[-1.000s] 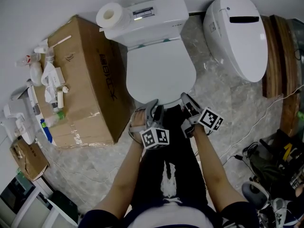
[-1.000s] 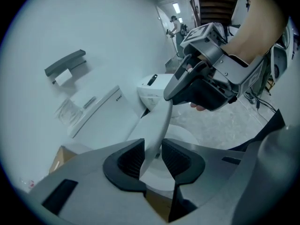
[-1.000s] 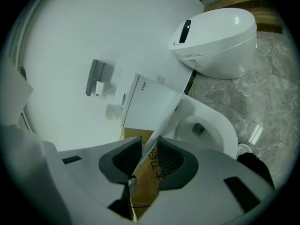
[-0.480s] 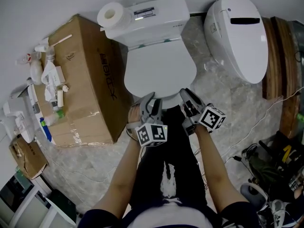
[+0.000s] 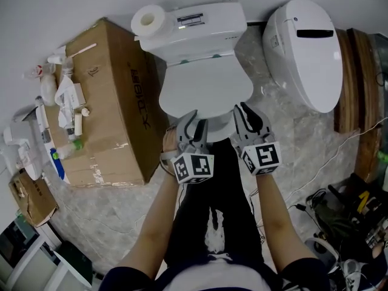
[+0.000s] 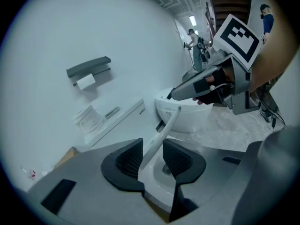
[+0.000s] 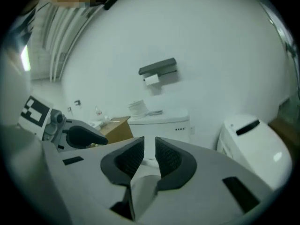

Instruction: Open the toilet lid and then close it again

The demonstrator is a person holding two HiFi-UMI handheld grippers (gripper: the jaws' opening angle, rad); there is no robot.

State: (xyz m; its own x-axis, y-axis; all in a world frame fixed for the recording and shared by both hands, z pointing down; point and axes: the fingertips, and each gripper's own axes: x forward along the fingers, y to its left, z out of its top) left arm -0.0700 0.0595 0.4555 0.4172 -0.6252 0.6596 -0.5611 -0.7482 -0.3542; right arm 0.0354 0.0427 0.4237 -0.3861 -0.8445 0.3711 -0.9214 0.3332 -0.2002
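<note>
The white toilet lid [image 5: 206,90] is tilted up a little at its front rim. In the left gripper view the rim [image 6: 166,128] runs slantwise between my left gripper's [image 6: 152,156] pads, with the bowl [image 6: 161,172] showing below. Those jaws have just been opening, and a gap shows beside the rim. My left gripper [image 5: 193,121] sits at the lid's front left. My right gripper [image 5: 244,111] is at the front right. Its jaws have just been closing, and the white rim fills the narrow slot between the right gripper's [image 7: 149,156] pads.
The tank [image 5: 194,32] carries a toilet roll [image 5: 148,20]. A cardboard box [image 5: 112,102] with bottles and tissues stands close on the left. A second white toilet [image 5: 306,47] stands on the right. Cables [image 5: 327,156] and bags lie on the floor at the right.
Both grippers have moved up and forward onto the lid's front rim. The right gripper has rolled, so its marker cube now faces up. The lid's front has lifted slightly.
</note>
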